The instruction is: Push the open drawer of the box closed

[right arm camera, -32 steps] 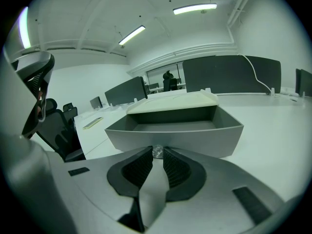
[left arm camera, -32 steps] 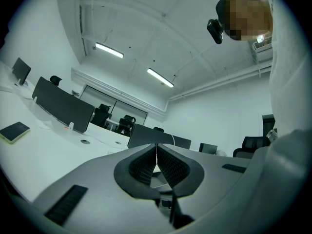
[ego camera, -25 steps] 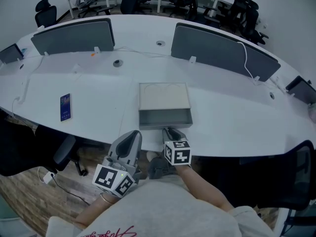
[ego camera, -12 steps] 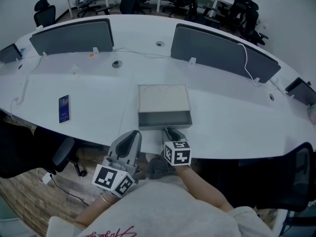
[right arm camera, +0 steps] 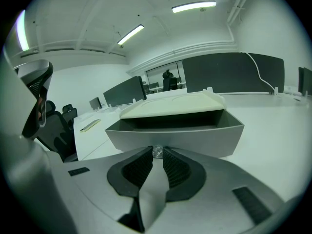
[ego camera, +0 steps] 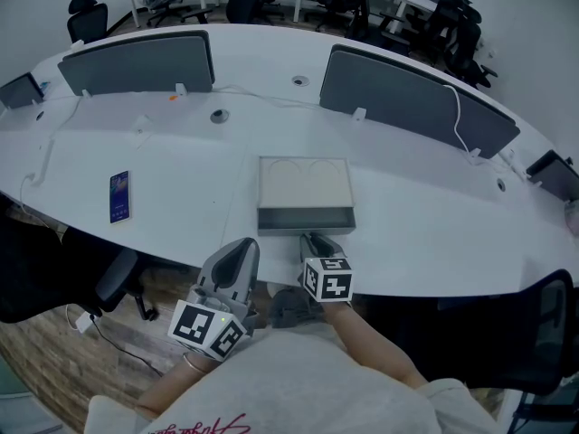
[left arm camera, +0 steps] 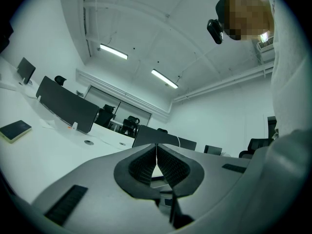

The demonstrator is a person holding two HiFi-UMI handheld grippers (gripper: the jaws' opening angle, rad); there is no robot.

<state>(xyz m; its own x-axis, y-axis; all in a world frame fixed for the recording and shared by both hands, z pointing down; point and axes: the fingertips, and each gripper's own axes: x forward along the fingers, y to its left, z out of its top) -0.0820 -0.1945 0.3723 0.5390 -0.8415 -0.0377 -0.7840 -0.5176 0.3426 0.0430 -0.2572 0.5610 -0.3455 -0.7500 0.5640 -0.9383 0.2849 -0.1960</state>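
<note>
**Item 1: box** [ego camera: 305,182]. Pale lid, grey body, on the white table [ego camera: 181,161], near the table's near edge and about mid-width.

**Item 2: drawer** [ego camera: 306,221]. Open, standing out of the box toward the near side. Its front panel runs left to right and its travel runs near to far. To close, it goes straight away from the person into the box.

**Item 3: knob** [right arm camera: 157,151]. Small, round and shiny, at the middle of the drawer front.

**Item 4: right gripper** [ego camera: 314,240]. Directly on the near side of the drawer front, centred on it, and the nearer of the 2 tools by a clear margin. The jaws stand a narrow gap apart with the knob between their tips, and both pads appear to press on it, so it reads as clamped on the knob. It tilts down toward the drawer from over the table edge, its length in line with the drawer's travel. Judgement: a straight push toward the far side is all that the closing needs; any sideways drift could skew the drawer.

**Item 5: left gripper** [ego camera: 242,246]. Off the table's near edge, left of the drawer and apart from it. It is held level, its jaws are together at the tips, and it is empty.

**Item 6: phone** [ego camera: 119,195]. Far to the left on the table, well apart from the box.
</note>
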